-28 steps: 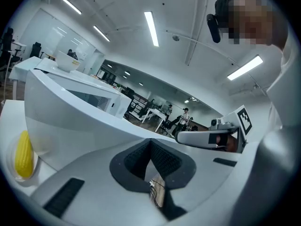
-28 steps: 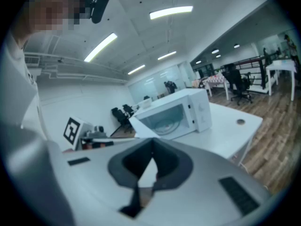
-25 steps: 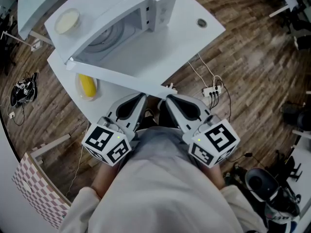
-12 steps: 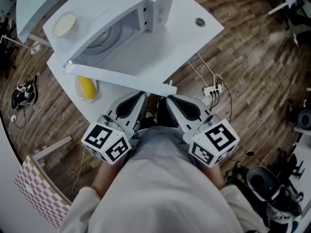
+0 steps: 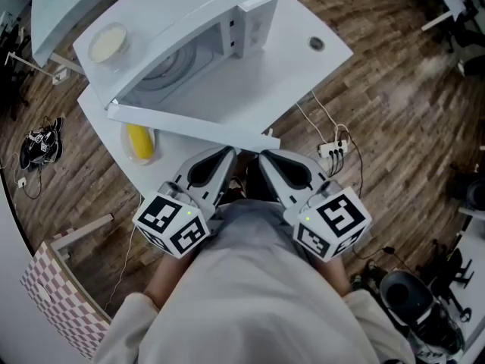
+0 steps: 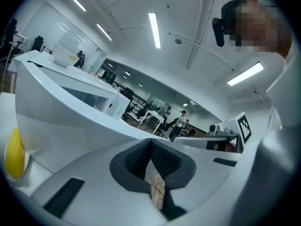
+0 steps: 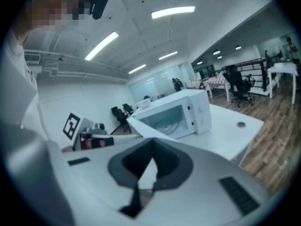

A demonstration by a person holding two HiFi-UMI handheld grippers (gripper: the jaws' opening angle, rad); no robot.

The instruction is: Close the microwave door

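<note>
A white microwave point(image 5: 189, 29) stands on a white table point(image 5: 303, 67) with its door point(image 5: 189, 123) swung open toward me, and the glass turntable shows inside. In the right gripper view the microwave point(image 7: 183, 112) is ahead with its door point(image 7: 141, 126) sticking out. My left gripper point(image 5: 227, 155) and right gripper point(image 5: 265, 156) are held side by side close to my body, tips just short of the door's near edge. Both are shut and hold nothing. In the left gripper view the door point(image 6: 70, 112) fills the left side above the left gripper point(image 6: 151, 145).
A pale bowl point(image 5: 107, 42) sits on top of the microwave. A banana point(image 5: 139, 141) lies on a plate under the open door. On the wood floor lie a power strip with cables point(image 5: 333, 149), a chequered box point(image 5: 53, 294) and a chair base point(image 5: 413, 298).
The picture has shifted a little with my head. Both grippers stay shut, low by my body, and the door remains open.
</note>
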